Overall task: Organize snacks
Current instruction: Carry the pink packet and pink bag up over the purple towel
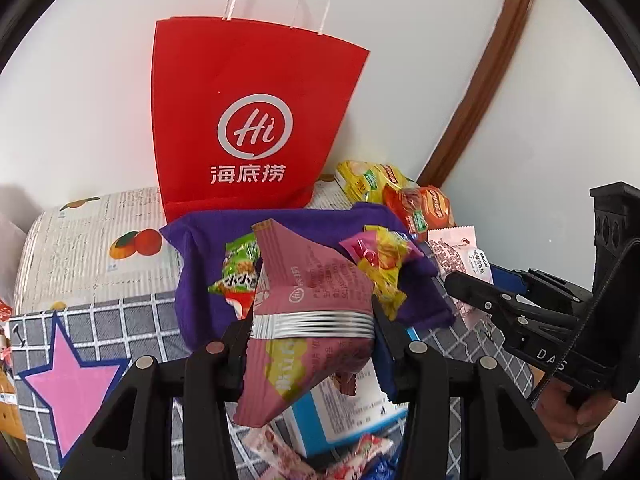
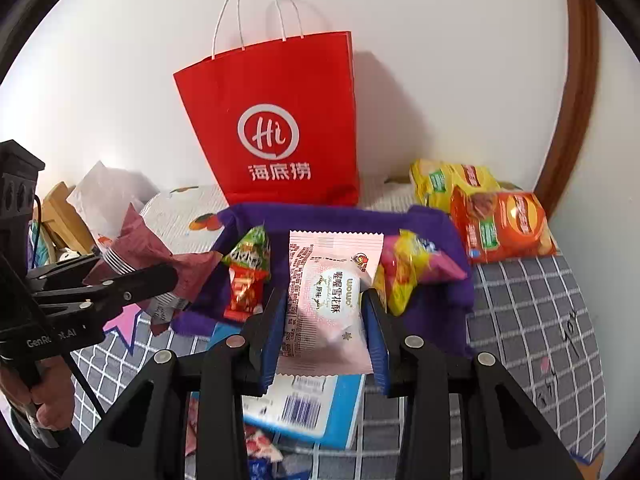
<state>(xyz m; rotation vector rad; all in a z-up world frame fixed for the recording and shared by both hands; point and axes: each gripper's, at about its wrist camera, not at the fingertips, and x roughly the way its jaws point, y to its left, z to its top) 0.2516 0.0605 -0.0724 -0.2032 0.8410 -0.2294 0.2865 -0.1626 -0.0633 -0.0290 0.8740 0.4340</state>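
The left gripper point(image 1: 312, 320) is clamping a dusty-pink snack packet point(image 1: 308, 292) across its crimped silver band, the jaws pinching the film at both edges while the packet's lower half is hanging free beneath them. The right gripper point(image 2: 324, 320) is clamping a pale pink-and-white pastry sachet point(image 2: 332, 292) between its blue pads point(image 2: 378, 344), the sachet standing upright with its sealed top edge above the fingers. Both packets are being carried just short of the purple fabric bin point(image 2: 440, 232), which is already holding a green-and-red packet point(image 2: 248, 276) and a yellow-and-pink packet point(image 2: 412, 268); a red paper bag point(image 2: 280, 120) is standing against the wall behind it. Probable hazards: the left packet is being held by slippery film alone, so it is likely to slide or twist out of the pinch; the soft bin wall is sagging and a low approach would be pushing it over or spilling what it holds; the two grippers are working side by side, near each other, so a simultaneous reach into the narrow bin risks a collision. A blue-and-white box point(image 2: 312, 404) and loose wrapped sweets point(image 1: 280, 452) are lying directly beneath the grippers on the checked cloth point(image 2: 520, 320), where a dropped packet would be landing. Orange and yellow crisp bags point(image 2: 496, 220) are lying just beside the bin's right edge.
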